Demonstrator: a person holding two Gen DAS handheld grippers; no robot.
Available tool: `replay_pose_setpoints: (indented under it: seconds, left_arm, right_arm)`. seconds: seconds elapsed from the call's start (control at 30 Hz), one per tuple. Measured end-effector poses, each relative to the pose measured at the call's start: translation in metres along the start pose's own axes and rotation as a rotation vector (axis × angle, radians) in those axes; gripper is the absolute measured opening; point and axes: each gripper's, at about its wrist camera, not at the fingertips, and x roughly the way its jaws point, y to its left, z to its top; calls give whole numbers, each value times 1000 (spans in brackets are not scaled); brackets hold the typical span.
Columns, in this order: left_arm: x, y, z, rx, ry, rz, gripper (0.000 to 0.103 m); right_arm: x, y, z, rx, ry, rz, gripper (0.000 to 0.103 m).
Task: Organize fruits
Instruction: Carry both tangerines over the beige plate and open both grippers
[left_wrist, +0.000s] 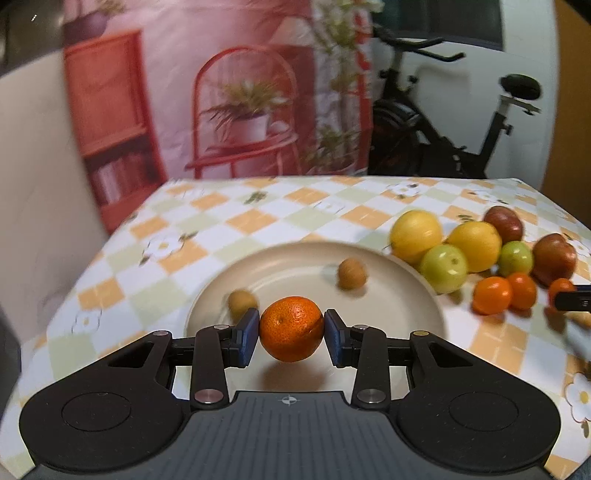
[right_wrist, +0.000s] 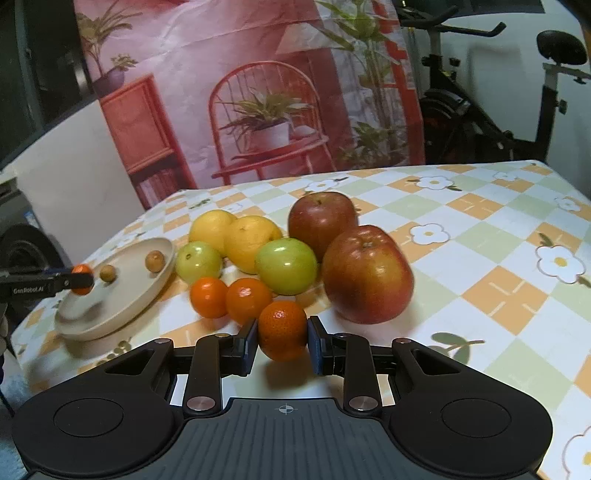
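My left gripper (left_wrist: 291, 328) is shut on a small orange mandarin (left_wrist: 291, 328) and holds it above the near part of a cream plate (left_wrist: 417, 291). Two small brown fruits (left_wrist: 352, 274) lie on the plate. My right gripper (right_wrist: 282, 336) is shut on another mandarin (right_wrist: 282, 334) at the near edge of the fruit pile on the table. The pile holds two more mandarins (right_wrist: 248, 300), two green apples (right_wrist: 286, 265), two yellow citrus fruits (right_wrist: 251, 238) and two red apples (right_wrist: 365, 275). The left gripper (right_wrist: 74, 280) with its mandarin shows over the plate (right_wrist: 122, 310) in the right wrist view.
The table carries a checked orange, green and white cloth with flowers (right_wrist: 480, 229). A printed backdrop (right_wrist: 258, 92) hangs behind the table. An exercise bike (right_wrist: 498, 110) stands behind the table's far right corner. The table's left edge lies close to the plate.
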Motion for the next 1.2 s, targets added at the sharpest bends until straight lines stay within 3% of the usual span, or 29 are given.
replay_pose_setpoints:
  seconds: [0.2, 0.37, 0.83, 1.0, 1.2]
  left_arm:
    - [7, 24, -2, -67, 6, -10, 40]
    - [17, 36, -2, -101, 15, -2, 40]
    - [48, 54, 8, -212, 8, -53, 40]
    - [58, 54, 12, -222, 6, -77, 40]
    - [65, 54, 14, -226, 1, -97, 40]
  right_arm:
    - [-8, 13, 17, -56, 4, -36, 26]
    - [-1, 46, 46, -150, -2, -3, 26]
    - [103, 164, 81, -491, 146, 122, 26]
    - [131, 176, 73, -559, 218, 125, 26]
    - [151, 180, 72, -576, 231, 129, 26]
